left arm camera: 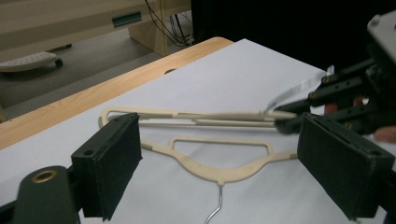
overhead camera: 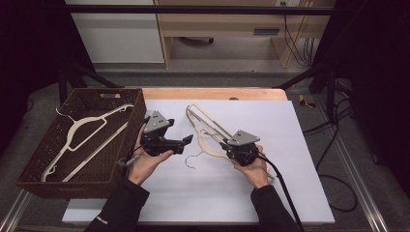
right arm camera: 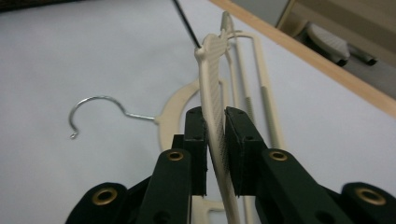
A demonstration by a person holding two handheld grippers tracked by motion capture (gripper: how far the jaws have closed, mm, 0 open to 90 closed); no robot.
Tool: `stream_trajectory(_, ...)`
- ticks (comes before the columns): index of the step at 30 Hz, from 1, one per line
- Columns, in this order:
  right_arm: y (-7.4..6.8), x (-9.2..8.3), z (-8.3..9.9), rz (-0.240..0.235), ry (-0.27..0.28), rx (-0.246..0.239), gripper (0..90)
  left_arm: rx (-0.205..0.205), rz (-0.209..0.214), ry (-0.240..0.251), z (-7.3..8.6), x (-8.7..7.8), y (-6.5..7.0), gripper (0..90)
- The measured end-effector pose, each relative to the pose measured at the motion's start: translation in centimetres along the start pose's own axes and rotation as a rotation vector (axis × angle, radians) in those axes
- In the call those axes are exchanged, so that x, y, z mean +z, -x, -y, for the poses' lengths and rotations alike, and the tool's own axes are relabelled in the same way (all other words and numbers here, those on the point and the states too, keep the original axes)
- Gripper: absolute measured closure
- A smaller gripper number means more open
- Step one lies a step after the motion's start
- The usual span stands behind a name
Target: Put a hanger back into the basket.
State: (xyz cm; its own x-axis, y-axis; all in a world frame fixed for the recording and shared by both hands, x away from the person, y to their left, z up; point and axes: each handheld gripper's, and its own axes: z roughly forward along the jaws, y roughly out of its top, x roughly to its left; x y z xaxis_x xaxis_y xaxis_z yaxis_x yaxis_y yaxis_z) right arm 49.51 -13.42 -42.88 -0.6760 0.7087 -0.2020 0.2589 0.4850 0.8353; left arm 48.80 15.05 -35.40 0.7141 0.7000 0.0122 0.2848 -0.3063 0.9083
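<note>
right gripper (right arm camera: 215, 154) clamping hanger (right arm camera: 212, 84), left gripper (overhead camera: 186, 140) spread

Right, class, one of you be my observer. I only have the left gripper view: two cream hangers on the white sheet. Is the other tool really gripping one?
Observer: Yes. In the right gripper view, the right tool pinches the ribbed hanger between both pads.
Operator: Is there anywhere to put it?
Observer: The high view has a brown wicker basket at the table's left edge.
Operator: Is anything in it?
Observer: One cream hanger lies inside it.
</note>
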Motion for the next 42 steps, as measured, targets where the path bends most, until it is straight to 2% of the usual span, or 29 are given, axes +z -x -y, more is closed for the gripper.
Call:
stream_trajectory(5, 1.3, -1.2, -0.2, 0.058, 0.022, 0.011, 85.4, 0.01, -0.007, -0.008, 0.5, -0.4, -0.1, 13.0)
stream_trajectory(7, 1.9, -1.7, -0.2, 0.064, 0.027, 0.017, 86.1, 0.013, -0.013, -0.014, 0.6, -0.5, -0.2, 12.4)
stream_trajectory(8, 2.2, -2.0, -0.2, 0.056, 0.03, 0.029, 86.2, 0.012, -0.011, -0.016, 0.7, -0.6, -0.3, 12.5)
stream_trajectory(11, 2.8, -3.0, -0.3, 0.051, 0.051, 0.013, 86.8, 0.017, -0.011, -0.018, 0.8, -0.8, -0.3, 12.3)
stream_trajectory(13, 3.2, -3.7, -0.4, 0.04, 0.07, 0.021, 86.8, 0.026, -0.005, -0.021, 0.8, -1.0, -0.1, 12.2)
stream_trajectory(18, 3.3, -5.5, -1.1, -0.002, 0.091, 0.004, 86.9, 0.056, 0.011, -0.026, 0.9, -1.5, 0.4, 12.1)
stream_trajectory(20, 3.1, -6.2, -1.4, -0.032, 0.102, -0.001, 86.8, 0.064, 0.016, -0.034, 0.9, -1.6, 0.7, 11.9)
stream_trajectory(24, 2.4, -7.1, -1.8, -0.128, 0.109, -0.011, 86.8, 0.087, 0.029, -0.037, 1.0, -2.2, 1.2, 11.8)
stream_trajectory(27, 1.8, -7.6, -1.9, -0.205, 0.102, -0.018, 86.8, 0.106, 0.058, -0.032, 1.0, -2.8, 1.6, 11.3)
stream_trajectory(32, 0.4, -8.0, -2.2, -0.322, 0.096, -0.029, 86.8, 0.154, 0.104, -0.053, 0.8, -3.3, 2.7, 11.1)
stream_trajectory(36, -0.7, -7.9, -2.6, -0.393, 0.092, -0.047, 86.9, 0.178, 0.161, -0.074, 0.5, -2.8, 3.8, 13.4)
stream_trajectory(37, -0.9, -7.8, -2.7, -0.409, 0.091, -0.051, 86.9, 0.189, 0.178, -0.09, 0.5, -2.6, 4.0, 15.8)
stream_trajectory(39, -1.4, -7.8, -2.8, -0.442, 0.087, -0.058, 86.8, 0.205, 0.188, -0.097, 0.4, -2.1, 4.4, 19.5)
stream_trajectory(42, -1.8, -7.6, -3.0, -0.479, 0.087, -0.065, 86.8, 0.239, 0.226, -0.14, 0.5, -1.4, 4.7, 26.2)
